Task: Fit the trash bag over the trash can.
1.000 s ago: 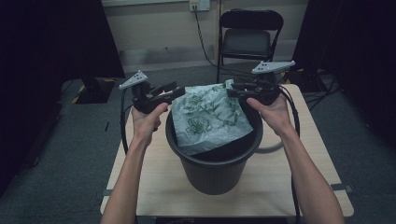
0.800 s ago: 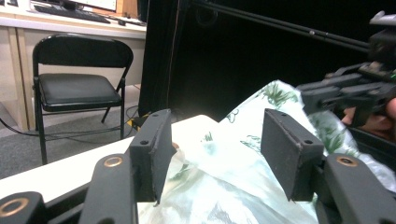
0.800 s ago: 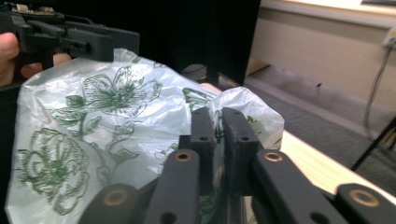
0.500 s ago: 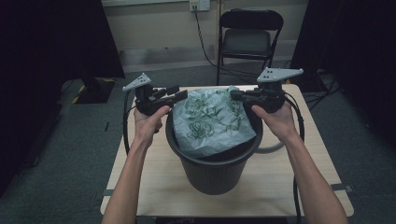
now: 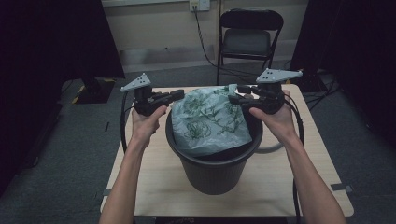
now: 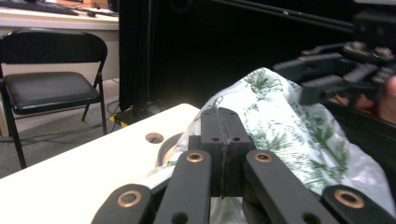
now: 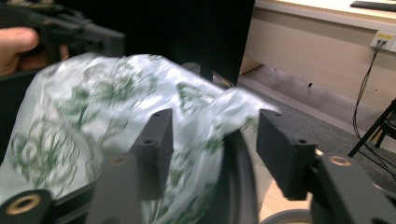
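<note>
A black bucket (image 5: 215, 173) stands mid-table with a white plastic bag (image 5: 210, 122) printed with green leaves draped over its mouth. My left gripper (image 5: 179, 95) is at the bag's left top corner, and its jaws (image 6: 225, 133) are pressed shut with the bag (image 6: 289, 121) rising to them. My right gripper (image 5: 232, 98) is at the bag's right top corner. It stands open (image 7: 215, 135), its jaws straddling the bag's edge (image 7: 93, 116) and the bucket rim (image 7: 240, 186).
The bucket sits on a light wooden table (image 5: 149, 179) with a small hole (image 6: 154, 137) in its top. A grey loop (image 5: 275, 147) lies beside the bucket on the right. A black folding chair (image 5: 247, 37) stands behind the table. Dark curtains hang on both sides.
The right hand has shifted a little right and toward the person. The bag looks narrower and more gathered than a second ago. The left gripper has barely moved.
</note>
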### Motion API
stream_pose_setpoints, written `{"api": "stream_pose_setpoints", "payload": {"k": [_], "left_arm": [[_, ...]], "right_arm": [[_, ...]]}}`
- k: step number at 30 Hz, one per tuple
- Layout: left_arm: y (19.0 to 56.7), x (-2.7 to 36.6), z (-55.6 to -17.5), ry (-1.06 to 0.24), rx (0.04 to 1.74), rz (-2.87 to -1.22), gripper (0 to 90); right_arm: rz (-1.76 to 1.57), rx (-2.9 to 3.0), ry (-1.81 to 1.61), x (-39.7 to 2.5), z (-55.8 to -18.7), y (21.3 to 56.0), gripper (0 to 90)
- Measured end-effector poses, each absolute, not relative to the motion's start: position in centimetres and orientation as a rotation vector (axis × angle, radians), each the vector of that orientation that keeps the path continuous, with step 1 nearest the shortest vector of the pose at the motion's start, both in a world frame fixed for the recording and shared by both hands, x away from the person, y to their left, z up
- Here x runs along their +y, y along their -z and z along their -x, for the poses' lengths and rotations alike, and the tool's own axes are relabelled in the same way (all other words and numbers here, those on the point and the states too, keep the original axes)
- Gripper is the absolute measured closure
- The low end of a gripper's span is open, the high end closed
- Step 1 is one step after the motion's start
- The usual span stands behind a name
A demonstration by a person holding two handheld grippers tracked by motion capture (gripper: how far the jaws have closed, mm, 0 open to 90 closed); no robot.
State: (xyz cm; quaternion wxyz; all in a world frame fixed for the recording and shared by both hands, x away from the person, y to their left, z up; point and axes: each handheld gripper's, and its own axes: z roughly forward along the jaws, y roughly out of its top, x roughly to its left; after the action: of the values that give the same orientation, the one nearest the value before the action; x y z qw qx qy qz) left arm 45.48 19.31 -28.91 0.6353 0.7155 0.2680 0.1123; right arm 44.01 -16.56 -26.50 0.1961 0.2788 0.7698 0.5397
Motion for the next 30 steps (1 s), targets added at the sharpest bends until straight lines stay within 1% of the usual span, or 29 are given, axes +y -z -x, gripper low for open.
{"api": "stream_pose_setpoints", "payload": {"k": [3,10,11,13,14,15,16,18,19,20,21,22,24,26,30], "left_arm": [[28.5,19.1,-44.9,-0.261,0.576,-1.647,90.0],[28.0,18.7,-43.6,-0.263,0.520,-1.645,90.0],[27.9,18.7,-43.5,-0.270,0.515,-1.651,90.0],[28.0,18.7,-43.4,-0.268,0.516,-1.646,90.0],[28.0,18.8,-43.4,-0.265,0.518,-1.641,90.0],[28.1,18.9,-43.5,-0.265,0.530,-1.634,90.0],[28.1,19.0,-43.6,-0.267,0.540,-1.632,89.8],[28.2,19.2,-44.0,-0.276,0.581,-1.614,83.7],[28.2,19.3,-44.1,-0.282,0.597,-1.609,79.2],[28.3,19.3,-44.4,-0.291,0.640,-1.589,69.2],[28.3,19.3,-44.4,-0.291,0.640,-1.589,60.5],[28.4,19.6,-45.0,-0.270,0.646,-1.576,58.4],[28.6,19.7,-45.7,-0.261,0.659,-1.571,49.6],[29.1,19.8,-46.5,-0.258,0.672,-1.576,46.5],[30.0,19.9,-47.1,-0.213,0.655,-1.601,45.5]], "right_arm": [[-0.795,2.132,-1.517,-16.6,-44.6,26.1,40.2],[-0.832,2.208,-1.531,-15.6,-47.7,25.7,40.7],[-0.837,2.212,-1.526,-15.5,-48.0,25.8,42.2],[-0.831,2.254,-1.535,-15.2,-48.4,26.0,48.1],[-0.822,2.268,-1.530,-15.1,-48.4,26.0,52.8],[-0.821,2.264,-1.514,-15.1,-48.3,26.1,61.1],[-0.819,2.260,-1.509,-15.2,-48.2,26.1,67.0],[-0.805,2.250,-1.515,-15.3,-48.0,26.1,78.0],[-0.795,2.246,-1.517,-15.3,-47.9,26.1,81.8],[-0.789,2.248,-1.523,-15.3,-47.8,26.1,84.4],[-0.780,2.252,-1.528,-15.3,-47.7,26.0,86.7],[-0.768,2.251,-1.530,-15.3,-47.6,26.0,87.7],[-0.752,2.250,-1.523,-15.3,-47.2,25.9,88.4],[-0.739,2.253,-1.529,-15.4,-47.0,25.9,88.7],[-0.725,2.244,-1.532,-16.0,-46.3,26.2,88.7]]}}
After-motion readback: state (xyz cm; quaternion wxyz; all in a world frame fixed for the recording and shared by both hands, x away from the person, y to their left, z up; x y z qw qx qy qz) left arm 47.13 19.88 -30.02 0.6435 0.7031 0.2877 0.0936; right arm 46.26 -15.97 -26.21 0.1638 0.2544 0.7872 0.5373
